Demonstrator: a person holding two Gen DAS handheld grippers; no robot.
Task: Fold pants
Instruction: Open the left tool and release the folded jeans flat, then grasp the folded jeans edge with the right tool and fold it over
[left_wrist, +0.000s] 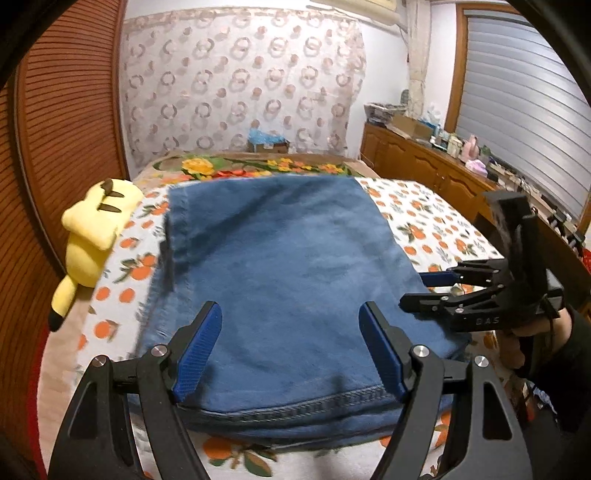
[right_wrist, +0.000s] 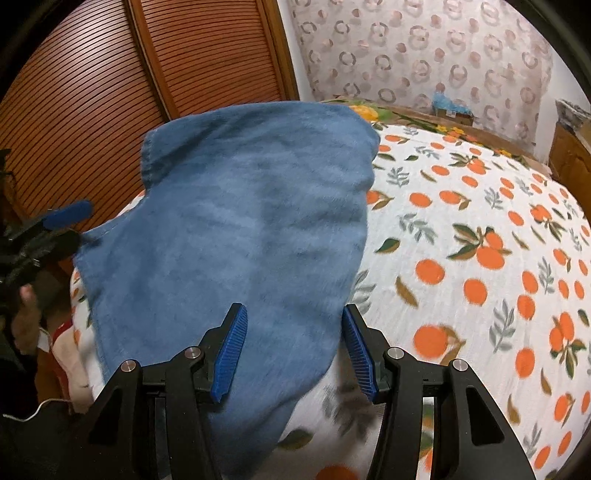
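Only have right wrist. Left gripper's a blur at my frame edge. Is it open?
Observer: Open. The left gripper hangs over the pants, nothing pinched between its pads.
Operator: What's the pants' near edge?
Observer: A stitched hem runs across just below that gripper, with more layers under it.
Operator: Anything left of the pants?
Observer: A yellow plush at the bed's edge, clear of the pants.
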